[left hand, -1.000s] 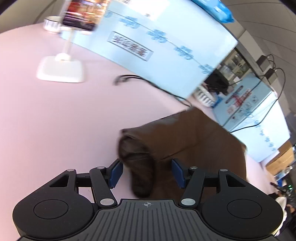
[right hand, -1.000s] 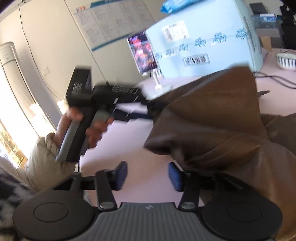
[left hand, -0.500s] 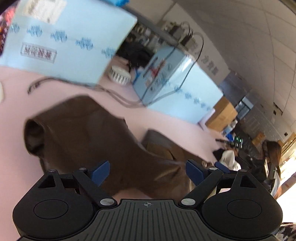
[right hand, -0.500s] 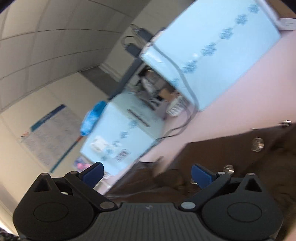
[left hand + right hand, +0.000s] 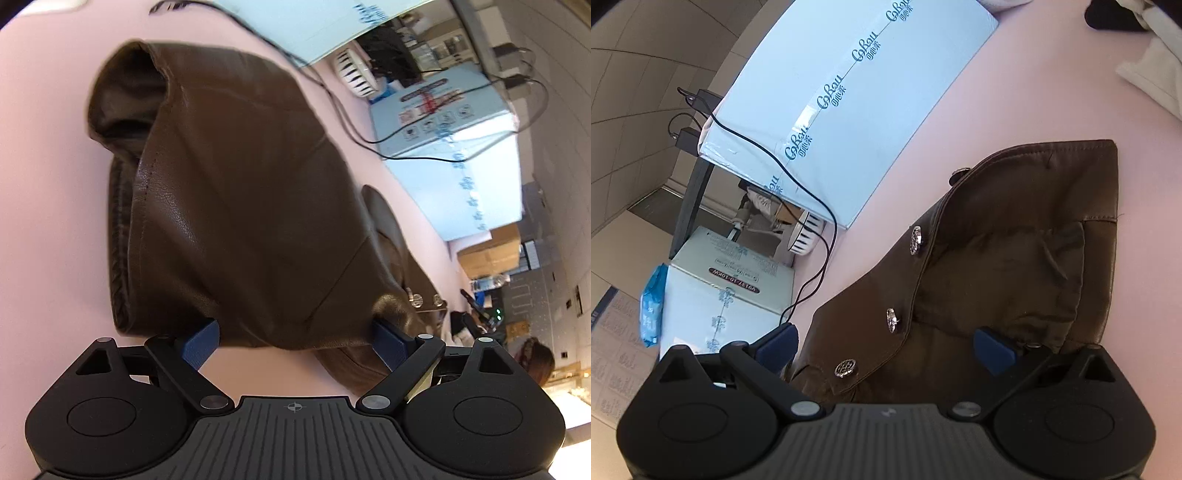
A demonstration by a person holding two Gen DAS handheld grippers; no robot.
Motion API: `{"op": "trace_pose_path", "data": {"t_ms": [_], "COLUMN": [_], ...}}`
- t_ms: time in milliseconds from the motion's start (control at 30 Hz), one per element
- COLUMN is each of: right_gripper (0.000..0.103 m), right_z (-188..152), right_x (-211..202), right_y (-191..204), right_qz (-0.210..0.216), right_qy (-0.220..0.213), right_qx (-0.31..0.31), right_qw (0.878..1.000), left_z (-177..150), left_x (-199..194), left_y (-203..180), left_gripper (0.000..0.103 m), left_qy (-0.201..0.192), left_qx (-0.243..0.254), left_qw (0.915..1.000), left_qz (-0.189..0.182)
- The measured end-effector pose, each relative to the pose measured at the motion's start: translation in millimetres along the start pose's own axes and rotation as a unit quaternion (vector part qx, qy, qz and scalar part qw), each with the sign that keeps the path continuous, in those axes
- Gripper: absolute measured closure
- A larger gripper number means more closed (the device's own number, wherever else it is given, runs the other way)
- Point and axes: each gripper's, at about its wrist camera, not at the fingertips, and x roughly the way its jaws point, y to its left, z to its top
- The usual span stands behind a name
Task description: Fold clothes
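Note:
A brown leather jacket [image 5: 240, 184] lies on the pink table [image 5: 44, 184]. In the left wrist view a folded sleeve with its cuff at the far left fills the middle. My left gripper [image 5: 295, 332] is open wide, and the near edge of the sleeve bulges between its blue pads [image 5: 201, 341] and hides their tips. In the right wrist view the jacket [image 5: 1015, 240] shows its front edge with silver buttons [image 5: 892, 319] and dark lining. My right gripper [image 5: 886, 339] is open just over that buttoned edge, holding nothing.
Light blue boxes [image 5: 849, 92] stand along the far side of the table [image 5: 1015, 92], with black cables [image 5: 798, 177] and a white round device [image 5: 807, 236] beside them. A white garment [image 5: 1152, 70] lies at the top right. A person [image 5: 535, 354] sits far off to the right.
Both grippers have opened wider. The left has let the sleeve cuff go and swung round to the sleeve's other end. The right has rolled and moved to the buttoned front edge.

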Motion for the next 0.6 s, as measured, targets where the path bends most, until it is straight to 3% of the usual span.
{"op": "trace_pose_path", "data": {"t_ms": [67, 133, 267, 333, 433, 467, 500, 533, 567, 600], "right_gripper": [0.004, 0.004, 0.002, 0.001, 0.002, 0.016, 0.047, 0.068, 0.102, 0.102], "right_z": [0, -2, -9, -10, -5, -3, -2, -3, -3, -4], "right_x": [16, 26, 48, 57, 71, 79, 87, 94, 101, 105], "right_y": [7, 14, 35, 41, 50, 54, 57, 58, 59, 61], "right_qz": [0.04, 0.052, -0.009, -0.016, -0.019, -0.018, -0.024, -0.037, -0.052, -0.062], "right_qy": [0.018, 0.032, 0.037, 0.029, 0.009, 0.004, 0.005, 0.008, 0.008, 0.002], "right_qx": [0.002, 0.011, -0.015, -0.003, -0.001, -0.018, -0.032, -0.043, -0.055, -0.068], "right_qw": [0.999, 0.998, 0.999, 0.999, 1.0, 1.0, 0.999, 0.998, 0.997, 0.996], "left_z": [2, 3, 3, 2, -1, -3, -4, -6, -8, -11], "left_x": [7, 10, 20, 24, 26, 28, 29, 30, 30, 31], "left_y": [-11, -18, -24, -29, -33, -33, -34, -35, -36, -39], "left_gripper": [0.013, 0.013, 0.013, 0.015, 0.027, 0.036, 0.046, 0.052, 0.062, 0.071], "left_qy": [-0.012, -0.032, -0.055, -0.062, -0.085, -0.091, -0.097, -0.102, -0.108, -0.116], "left_qx": [0.016, 0.019, 0.008, 0.014, 0.009, 0.008, 0.007, 0.009, 0.018, 0.032], "left_qw": [0.9998, 0.9992, 0.9981, 0.9973, 0.995, 0.9943, 0.9937, 0.9931, 0.9922, 0.9907], "left_qz": [0.004, 0.012, 0.026, 0.036, 0.052, 0.054, 0.057, 0.058, 0.059, 0.063]}}
